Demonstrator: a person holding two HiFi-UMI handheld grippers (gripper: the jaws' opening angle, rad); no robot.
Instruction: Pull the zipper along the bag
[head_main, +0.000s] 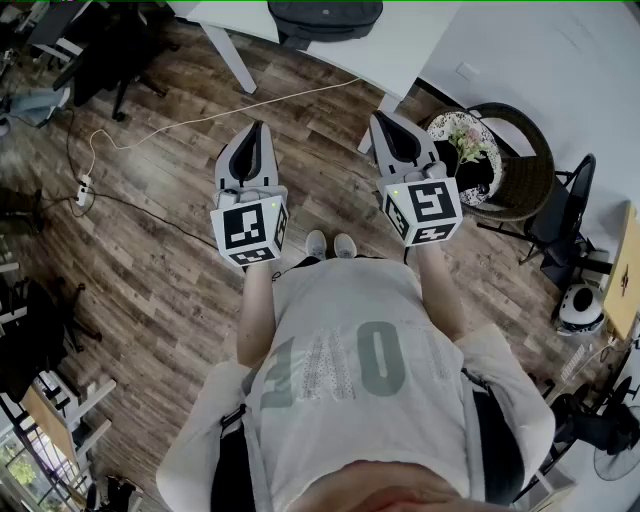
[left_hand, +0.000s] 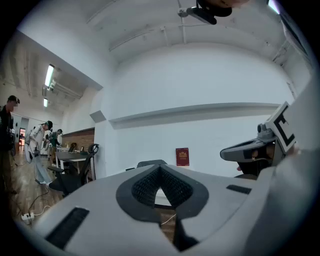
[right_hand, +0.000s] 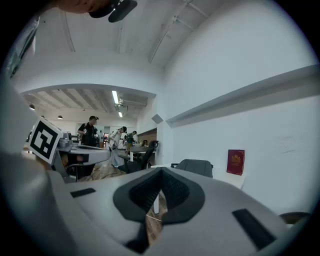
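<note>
A dark bag (head_main: 325, 18) lies on the white table (head_main: 400, 55) at the far end of the head view, well ahead of both grippers. It shows as a dark hump beyond the jaws in the left gripper view (left_hand: 150, 163) and in the right gripper view (right_hand: 195, 167). I hold my left gripper (head_main: 258, 130) and right gripper (head_main: 384, 120) side by side at chest height over the wooden floor, both pointing toward the table. Each gripper has its tips together with nothing between them (left_hand: 160, 168) (right_hand: 161, 171). The zipper itself cannot be made out.
A wicker chair (head_main: 520, 175) with a flowered cushion stands right of the right gripper, and a black chair (head_main: 560, 215) beside it. A white cable (head_main: 200, 120) and a power strip (head_main: 83, 190) lie on the floor at left. People (right_hand: 92, 131) stand far off by desks.
</note>
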